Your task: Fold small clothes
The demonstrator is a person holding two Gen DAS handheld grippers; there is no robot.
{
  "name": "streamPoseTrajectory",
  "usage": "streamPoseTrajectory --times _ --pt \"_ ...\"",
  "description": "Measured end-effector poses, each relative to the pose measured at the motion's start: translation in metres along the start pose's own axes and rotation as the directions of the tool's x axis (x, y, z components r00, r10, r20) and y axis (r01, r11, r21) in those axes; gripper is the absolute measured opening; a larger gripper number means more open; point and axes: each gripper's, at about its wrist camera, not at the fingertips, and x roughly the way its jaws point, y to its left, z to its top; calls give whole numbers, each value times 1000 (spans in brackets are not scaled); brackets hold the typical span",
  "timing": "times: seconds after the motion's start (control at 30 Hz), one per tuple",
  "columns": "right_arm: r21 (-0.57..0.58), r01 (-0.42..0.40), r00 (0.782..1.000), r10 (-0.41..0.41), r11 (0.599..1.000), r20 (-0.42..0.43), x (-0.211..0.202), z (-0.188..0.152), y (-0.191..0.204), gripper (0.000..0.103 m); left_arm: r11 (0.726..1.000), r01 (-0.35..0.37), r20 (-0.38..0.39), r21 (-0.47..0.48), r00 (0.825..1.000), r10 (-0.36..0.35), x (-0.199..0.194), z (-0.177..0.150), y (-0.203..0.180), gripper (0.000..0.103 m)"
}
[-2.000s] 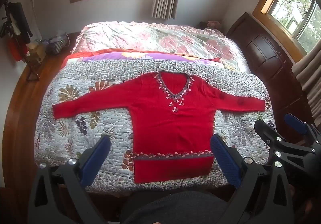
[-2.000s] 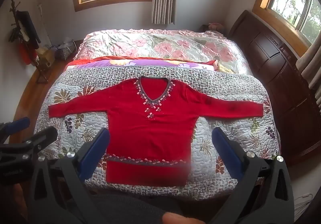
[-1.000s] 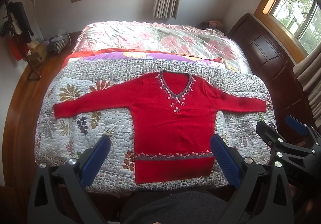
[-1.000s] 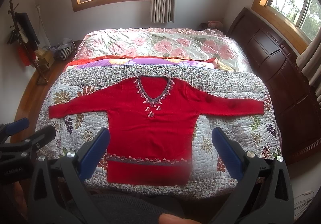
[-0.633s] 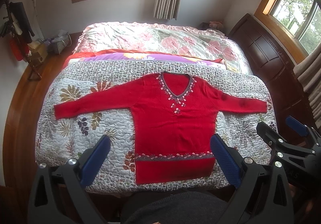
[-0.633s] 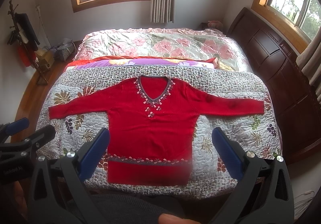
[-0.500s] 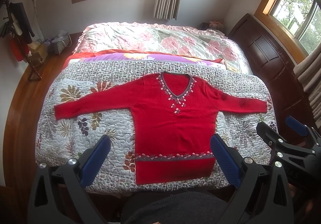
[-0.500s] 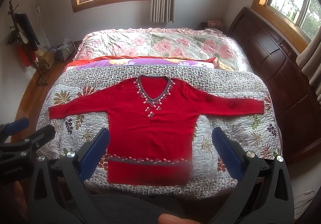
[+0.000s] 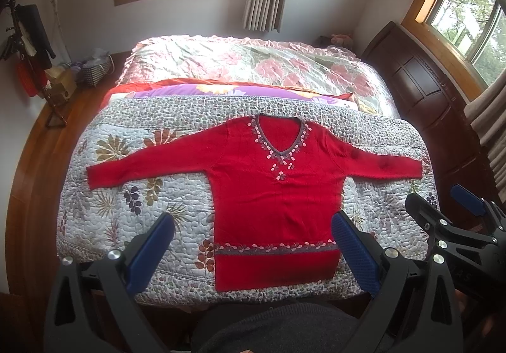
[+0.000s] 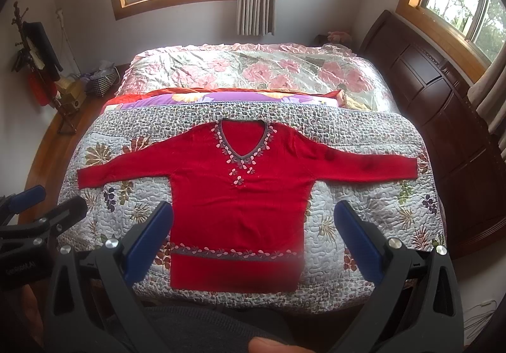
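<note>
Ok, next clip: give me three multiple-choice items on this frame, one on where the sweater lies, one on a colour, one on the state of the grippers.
1. Where does the red sweater lie?
A. flat on the grey floral quilt
B. on the wooden floor
C. over the dark headboard

2. What colour are the pads of the left gripper?
A. red
B. blue
C. white

3. How do the left gripper and the right gripper stand?
A. both shut on a sleeve
B. one open, one shut
C. both open, holding nothing

Key: 1 A, its sleeves are spread over the quilt; 2 B, blue pads show on both fingers; 3 C, the jaws are wide apart, short of the sweater.
</note>
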Motion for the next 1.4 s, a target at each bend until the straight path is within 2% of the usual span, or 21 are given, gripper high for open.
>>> streamPoseTrajectory --times 0.9,1.07,1.13,1.2,1.23,1.3,1.33,1.37,1.4 --pt "-1 -6 1000 6 1000 -12 12 2 2 100 1000 -1 -7 -1 1000 1 3 2 0 99" --pt "-5 -4 1000 4 1000 -19 17 5 1 100 1000 6 -23 -4 1000 -6 17 7 -1 99" --pt "-11 2 1000 -2 1000 -26 23 7 -1 100 999 37 -14 -9 999 -37 27 9 2 99" --pt "-17 3 1000 -4 1000 -10 33 9 -8 100 993 121 27 -17 992 -120 39 11 7 99" --pt "-14 14 1000 -14 1000 12 38 10 -15 100 983 182 50 -35 982 -180 51 10 13 99" --pt "-7 6 998 -6 1000 68 52 8 -34 100 976 211 55 -63 977 -207 72 11 21 99" --pt "-4 -41 996 41 999 75 64 7 -48 100 975 211 43 -67 977 -208 87 12 24 99" --pt "26 -70 996 69 997 51 79 6 -66 100 976 207 30 -67 978 -205 100 13 26 99" --pt "66 -59 998 57 996 21 92 5 -82 100 975 211 25 -66 977 -210 111 13 27 99"
